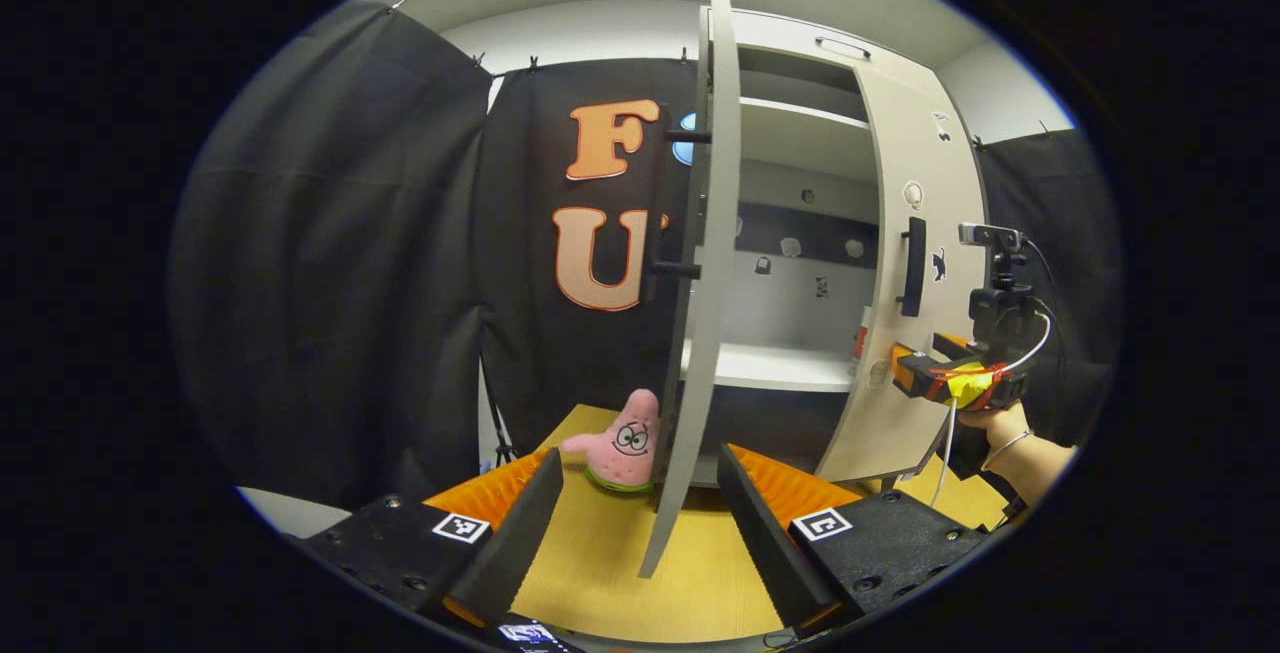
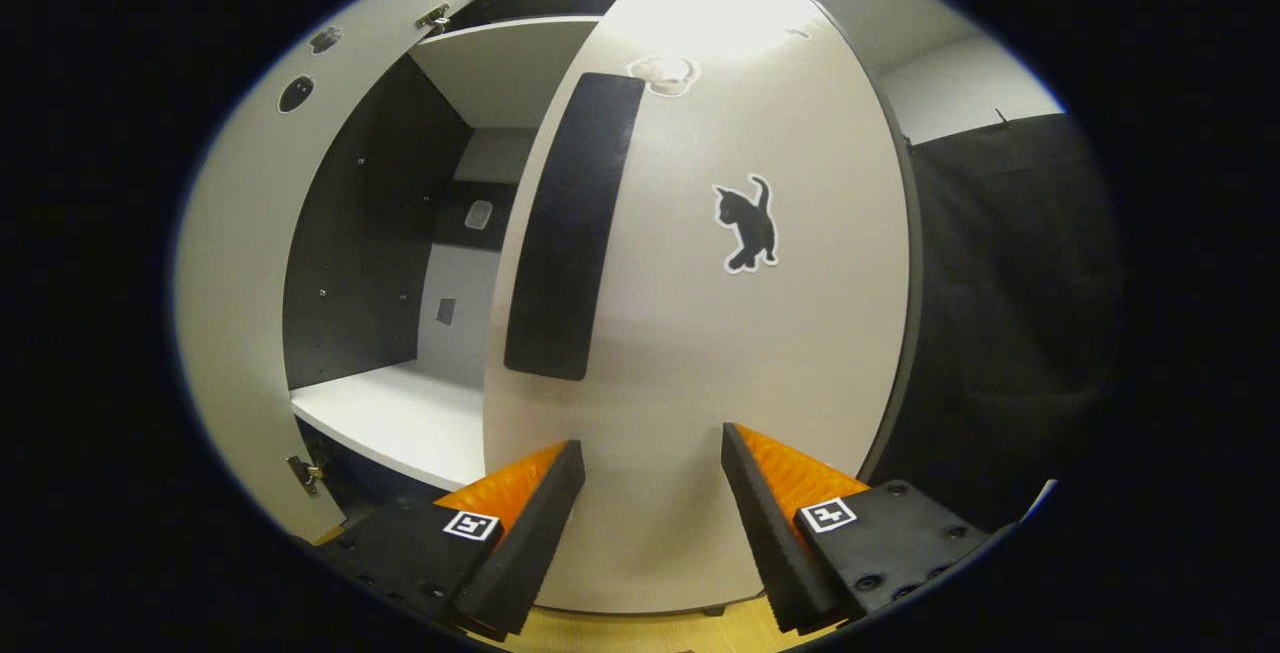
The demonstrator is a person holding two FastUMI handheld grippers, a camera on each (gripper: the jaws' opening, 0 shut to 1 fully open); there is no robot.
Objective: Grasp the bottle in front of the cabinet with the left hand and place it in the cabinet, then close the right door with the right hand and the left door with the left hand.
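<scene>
While the right door swings shut, itemised left to right as follows.

Left gripper (image 1: 640,493) — fingers spread wide, nothing between them; poised low over the table (image 1: 600,573), facing the edge of the left door (image 1: 705,263), probably parked there so as to be ready for that door's turn.

Plush (image 1: 625,453) — pink star toy, sitting on the table just left of the left door's lower edge; no part of the task, best left alone.

Left door — ajar, seen nearly edge-on, two dark handle posts jutting left; not yet closed.

Cabinet (image 1: 800,143) — open between the doors, pale shelves inside.

Bottle (image 1: 860,338) — task item; only a sliver, red and white, standing on the lower shelf (image 1: 770,368) behind the right door's edge, so apparently already placed inside.

Right door (image 1: 915,263) — angled partway toward closed, dark handle (image 2: 570,233) and cat sticker (image 2: 748,223) on its face.

Right gripper (image 2: 650,493) — fingers wide apart, gripping nothing; held close against the door's outer face below the handle, presumably so as to push flat rather than grasp. Actual contact with the panel not discernible. Seen in the left gripper view at the door's lower right, held by a hand (image 1: 1000,428).

Judged step: closing of the right door; left door to follow.
</scene>
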